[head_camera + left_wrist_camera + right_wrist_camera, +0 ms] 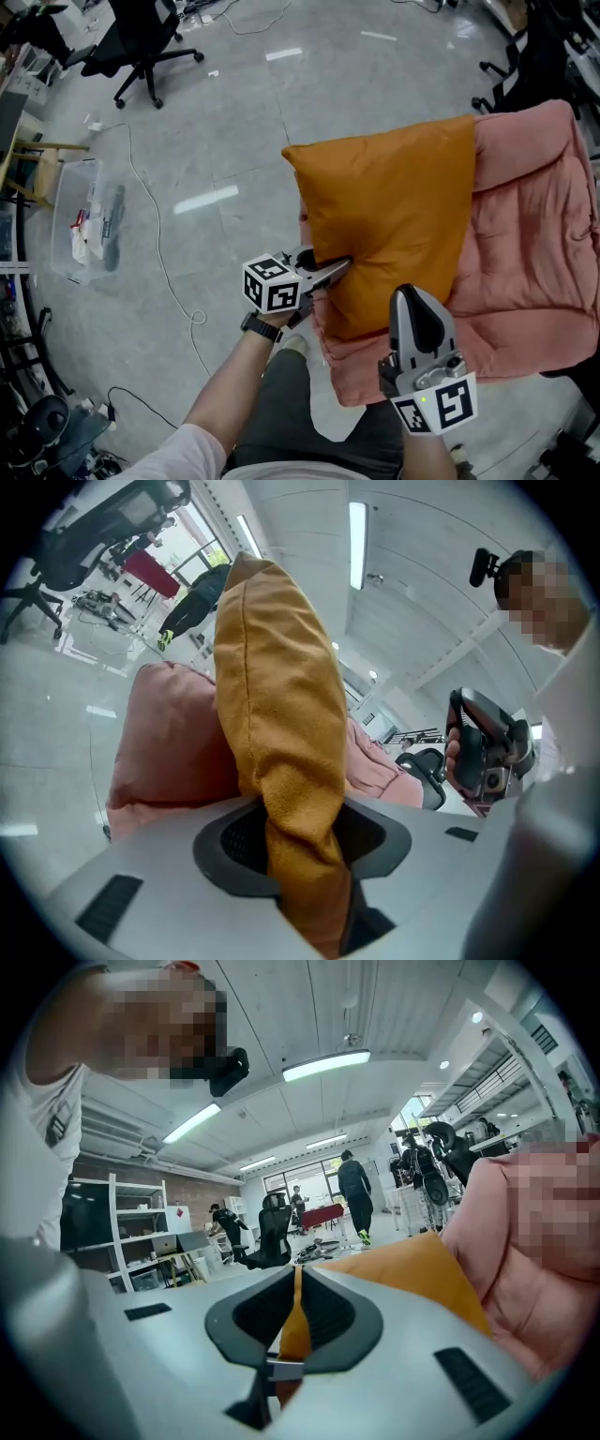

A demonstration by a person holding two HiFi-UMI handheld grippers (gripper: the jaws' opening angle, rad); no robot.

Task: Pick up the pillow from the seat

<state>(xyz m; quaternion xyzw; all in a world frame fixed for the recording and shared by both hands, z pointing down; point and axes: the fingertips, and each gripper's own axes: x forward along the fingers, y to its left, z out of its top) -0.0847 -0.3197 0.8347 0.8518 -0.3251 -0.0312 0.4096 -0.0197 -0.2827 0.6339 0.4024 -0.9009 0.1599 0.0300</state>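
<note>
in the head view the orange pillow (394, 220) lies over the left half of the pink padded seat (539, 244), right of centre in the frame, above a grey floor (234, 122). the left claw (330, 270) comes in from the lower left and bites the pillow's near left edge, while the right claw (412, 298) meets its lower edge just beside that. two holds on one border likely keep a soft, floppy thing from sagging or swinging as it rises. in the left gripper view the left claw (305, 846) stands at a narrow gap, clamped on a thick fold of the pillow (277, 705), which rises on edge through the middle of the frame with the seat (173, 752) behind it. a bunched fold gives the pads more to grip than a flat face would. in the right gripper view the right claw (292, 1321) is almost closed, pinching only a thin sliver of the pillow's (412, 1274) seam at the frame's lower centre. that slimmer hold looks the likelier to slip. whether the pillow is clear of the seat cannot be told.
</note>
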